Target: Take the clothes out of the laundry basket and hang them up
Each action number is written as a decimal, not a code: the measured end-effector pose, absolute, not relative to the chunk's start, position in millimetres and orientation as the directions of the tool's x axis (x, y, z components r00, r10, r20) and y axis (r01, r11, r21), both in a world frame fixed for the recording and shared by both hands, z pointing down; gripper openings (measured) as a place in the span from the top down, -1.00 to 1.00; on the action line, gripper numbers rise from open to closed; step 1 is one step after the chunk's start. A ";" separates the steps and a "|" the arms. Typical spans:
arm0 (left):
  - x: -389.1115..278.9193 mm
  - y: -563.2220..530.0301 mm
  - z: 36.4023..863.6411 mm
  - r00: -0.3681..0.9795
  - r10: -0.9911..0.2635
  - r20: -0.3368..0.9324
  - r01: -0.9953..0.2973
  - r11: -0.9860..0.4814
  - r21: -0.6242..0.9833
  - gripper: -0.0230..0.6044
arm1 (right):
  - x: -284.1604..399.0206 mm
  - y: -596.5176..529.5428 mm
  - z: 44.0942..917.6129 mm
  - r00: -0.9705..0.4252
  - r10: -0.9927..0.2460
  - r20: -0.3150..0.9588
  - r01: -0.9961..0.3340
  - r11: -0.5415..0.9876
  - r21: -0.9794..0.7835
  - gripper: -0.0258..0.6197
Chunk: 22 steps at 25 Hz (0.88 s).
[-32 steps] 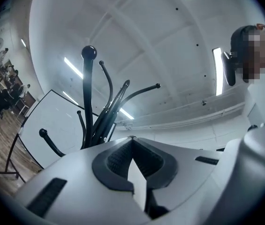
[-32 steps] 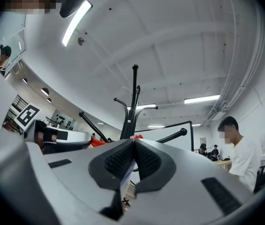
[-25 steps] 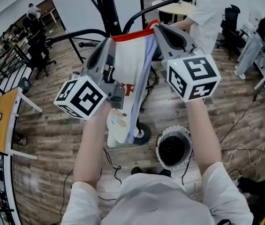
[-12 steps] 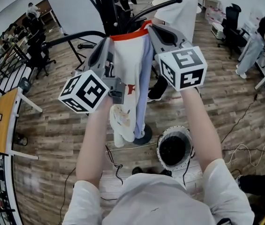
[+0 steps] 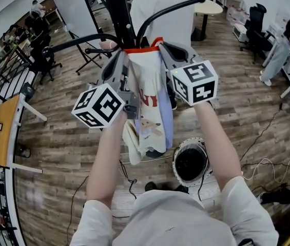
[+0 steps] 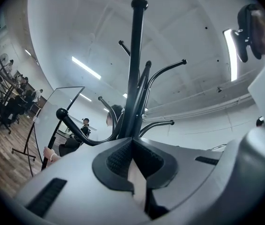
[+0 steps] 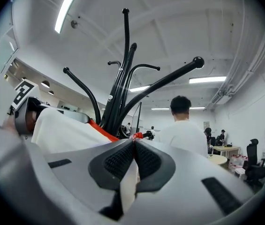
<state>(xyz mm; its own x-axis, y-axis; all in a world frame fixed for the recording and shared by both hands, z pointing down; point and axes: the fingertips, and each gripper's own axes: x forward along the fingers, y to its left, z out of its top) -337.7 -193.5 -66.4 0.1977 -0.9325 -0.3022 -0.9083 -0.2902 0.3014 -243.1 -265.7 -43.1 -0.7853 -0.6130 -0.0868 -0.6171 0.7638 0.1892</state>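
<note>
A white garment [image 5: 147, 94] with a red collar and a coloured print hangs stretched between my two grippers, just in front of the black coat stand [image 5: 121, 14]. My left gripper [image 5: 120, 56] is shut on the collar's left end, and a sliver of the white cloth [image 6: 137, 185] shows between its pads. My right gripper [image 5: 163, 46] is shut on the collar's right end. In the right gripper view the garment [image 7: 66, 130] spreads to the left, with the stand's curved arms [image 7: 123, 78] rising close behind it. The round laundry basket [image 5: 177, 155] stands on the floor below.
A person in a white shirt [image 5: 160, 4] stands right behind the coat stand. A wooden desk [image 5: 1, 132] is at the left, cables [image 5: 260, 163] trail on the floor at the right, and other people and office chairs [image 5: 252, 24] are farther off.
Both grippers have come down and a little nearer together with the garment, whose collar now sits lower against the stand's arms. The person in white has walked leftward behind the stand.
</note>
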 end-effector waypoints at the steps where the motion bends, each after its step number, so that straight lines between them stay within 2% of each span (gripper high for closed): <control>1: -338.0 -194.7 -62.5 0.196 -0.935 -0.296 -0.907 -0.288 0.307 0.87 | -243.8 -266.0 -38.2 -0.789 -0.609 -0.078 -0.612 0.770 0.182 0.88; 22: -327.0 -194.3 -26.3 0.238 -0.936 -0.258 -0.882 -0.319 0.346 0.86 | -241.5 -249.3 -1.2 -0.817 -0.576 0.010 -0.572 0.814 0.103 0.86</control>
